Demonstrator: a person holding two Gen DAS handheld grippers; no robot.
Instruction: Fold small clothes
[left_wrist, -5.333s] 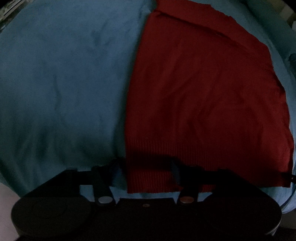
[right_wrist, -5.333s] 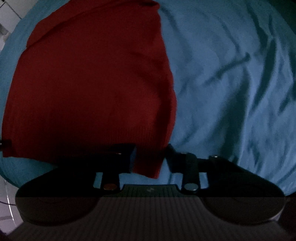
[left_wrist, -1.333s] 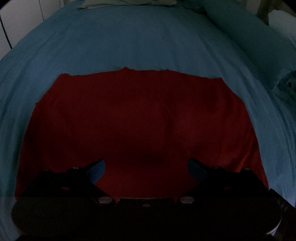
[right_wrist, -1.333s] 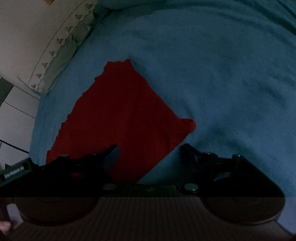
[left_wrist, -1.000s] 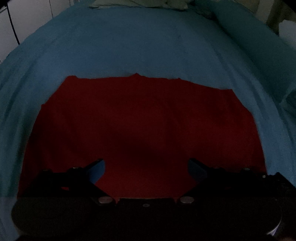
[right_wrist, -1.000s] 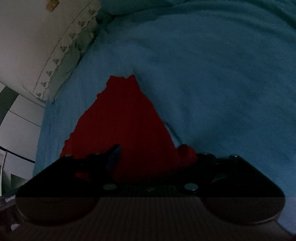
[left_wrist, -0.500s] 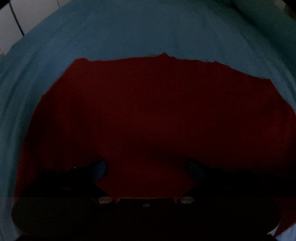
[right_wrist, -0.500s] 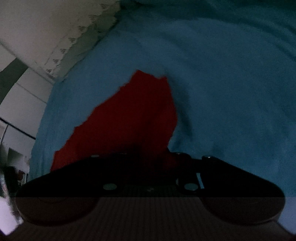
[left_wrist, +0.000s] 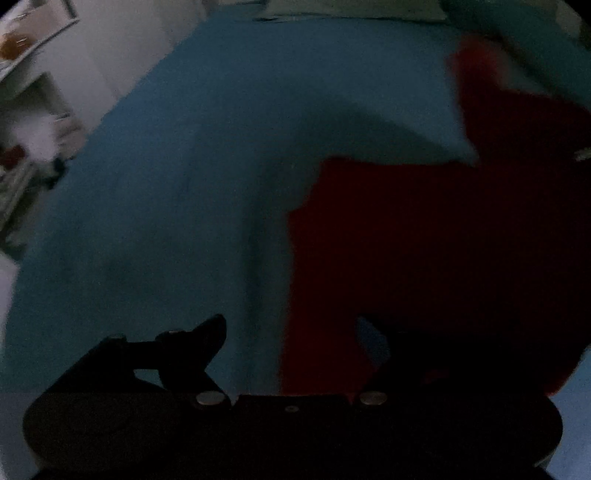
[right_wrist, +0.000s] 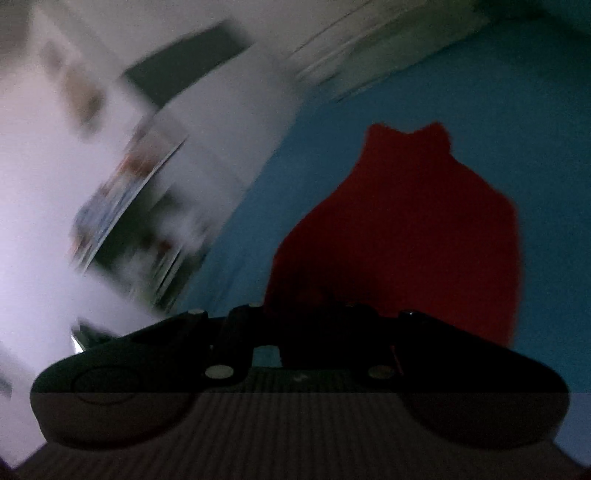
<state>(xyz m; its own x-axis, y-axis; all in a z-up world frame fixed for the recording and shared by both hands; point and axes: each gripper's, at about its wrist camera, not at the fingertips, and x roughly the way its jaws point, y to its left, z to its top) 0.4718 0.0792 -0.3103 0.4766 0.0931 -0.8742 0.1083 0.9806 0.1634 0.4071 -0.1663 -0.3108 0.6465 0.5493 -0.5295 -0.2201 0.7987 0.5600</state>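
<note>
Garments: one red knit (right_wrist: 424, 236) | left jaws spread, narrowing | right jaws pinching knit

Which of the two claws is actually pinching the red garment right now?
The right claw: its jaws are closed on the red knit garment. The left claw stands open.

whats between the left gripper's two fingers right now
In the left wrist view, the left gripper has only bare blue bedsheet and the left edge of the red garment between its fingers; its jaws have just been closing, gripping nothing.
</note>
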